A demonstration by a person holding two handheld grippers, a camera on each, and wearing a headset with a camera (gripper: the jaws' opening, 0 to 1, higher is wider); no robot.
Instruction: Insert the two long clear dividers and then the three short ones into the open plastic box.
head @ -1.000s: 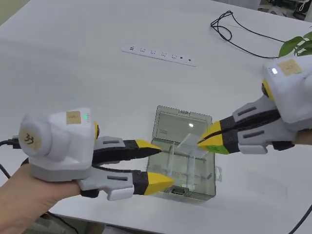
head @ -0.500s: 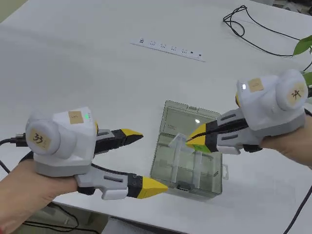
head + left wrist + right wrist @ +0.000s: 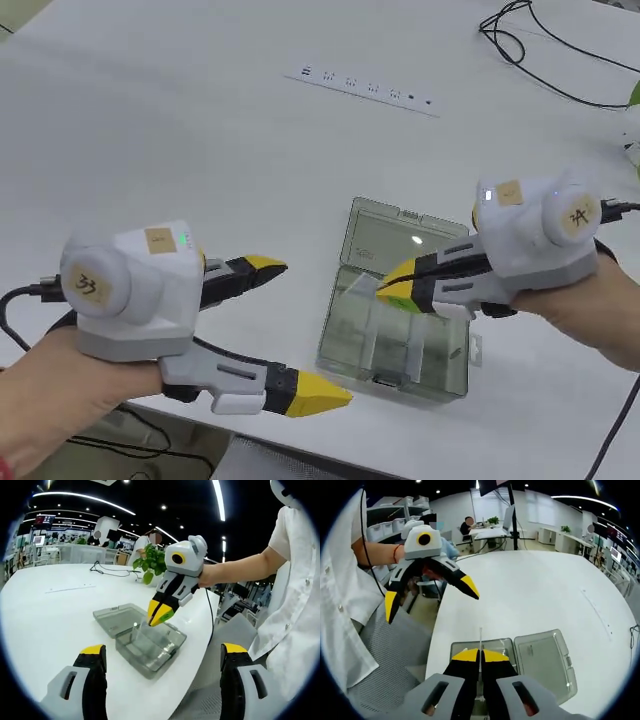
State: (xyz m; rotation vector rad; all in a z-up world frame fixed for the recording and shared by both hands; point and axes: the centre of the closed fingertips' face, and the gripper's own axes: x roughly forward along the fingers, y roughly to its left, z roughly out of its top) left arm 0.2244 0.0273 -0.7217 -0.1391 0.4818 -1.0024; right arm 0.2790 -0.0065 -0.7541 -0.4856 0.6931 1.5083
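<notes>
Bare table [image 3: 180,130] all round the box [image 3: 440,375]; inside, upright dividers [image 3: 372,340], perhaps three, across the compartments.

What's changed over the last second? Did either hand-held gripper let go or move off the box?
The left hand-held gripper, jaws open, has pulled back from the plastic box. The right hand-held gripper, kept shut on a clear divider, has carried it lower over the box. Nothing was let go. Unchanged: the box lies open, other dividers standing inside.

We are seeing bright, even light from ceiling strips [image 3: 218,502] washing the white desk [image 3: 150,110]; both gripper views are bending at their edges.
</notes>
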